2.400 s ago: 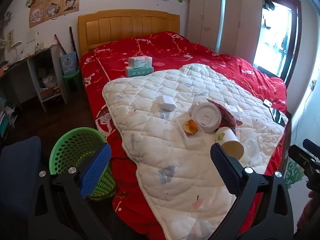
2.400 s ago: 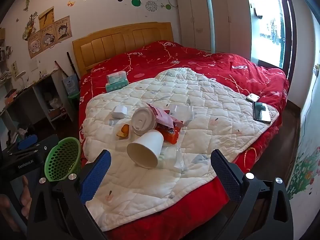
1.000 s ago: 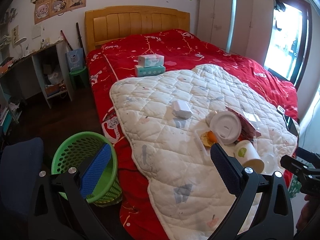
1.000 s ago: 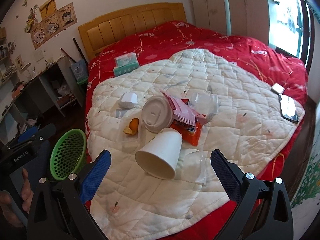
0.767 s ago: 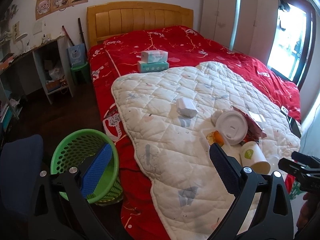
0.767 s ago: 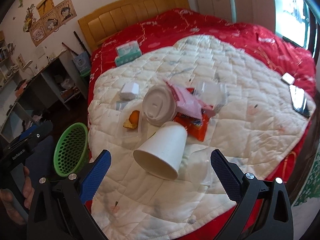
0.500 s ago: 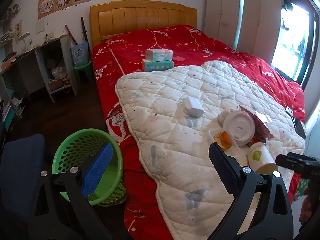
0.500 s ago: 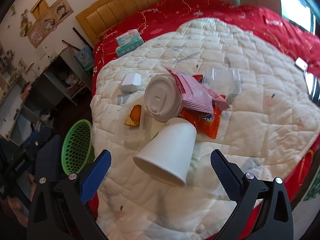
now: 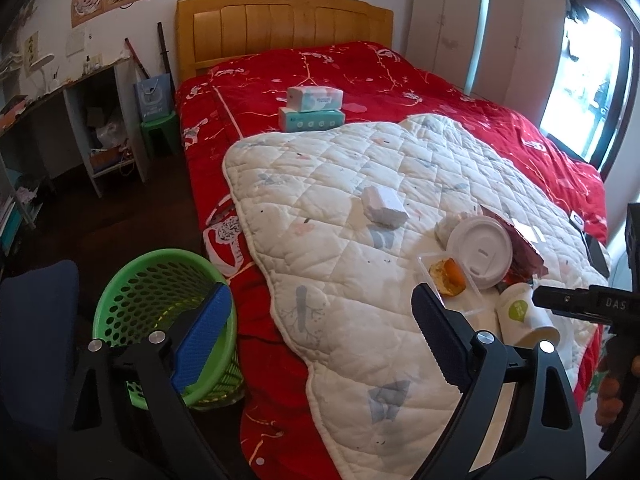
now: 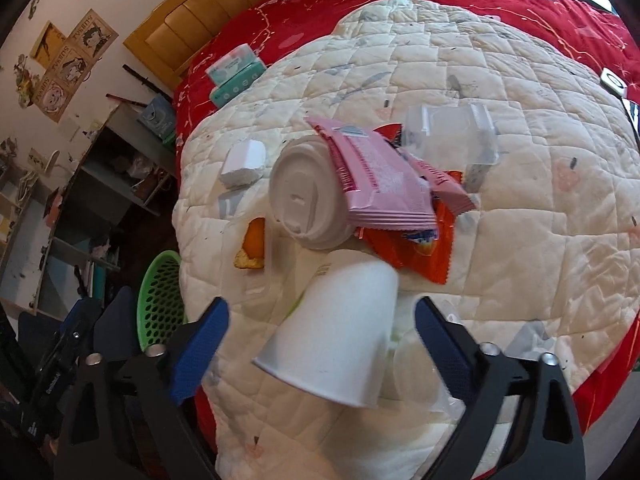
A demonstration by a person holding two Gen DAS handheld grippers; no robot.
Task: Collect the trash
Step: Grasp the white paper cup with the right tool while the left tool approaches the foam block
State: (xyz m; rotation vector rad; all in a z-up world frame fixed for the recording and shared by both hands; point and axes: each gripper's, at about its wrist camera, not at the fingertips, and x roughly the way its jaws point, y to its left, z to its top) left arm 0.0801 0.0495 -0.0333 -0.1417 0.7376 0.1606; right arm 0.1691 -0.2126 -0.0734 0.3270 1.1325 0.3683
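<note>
A white paper cup (image 10: 340, 332) lies on its side on the white quilt (image 10: 520, 220). My right gripper (image 10: 320, 344) straddles it, jaws closing, pads still clear of its sides. Behind it lie a white lid (image 10: 308, 200), pink wrappers (image 10: 380, 184), an orange-red wrapper (image 10: 416, 248), a clear plastic box (image 10: 452, 136), orange food (image 10: 252, 244) and a small white box (image 10: 244, 162). My left gripper (image 9: 320, 340) hovers between the green basket (image 9: 160, 280) and the bed edge, jaws closing on nothing. The cup (image 9: 524, 316) and lid (image 9: 480, 248) sit to its right.
Two tissue boxes (image 9: 314, 108) are stacked on the red bedspread (image 9: 400, 80) near the headboard. Phones (image 10: 612, 80) lie at the quilt's far right. A desk with shelves (image 9: 80, 132) and a blue chair (image 9: 36, 340) stand left of the bed.
My right gripper has dropped and tilted down over the paper cup, which now fills the gap between its jaws. The left gripper has drifted slightly lower beside the basket.
</note>
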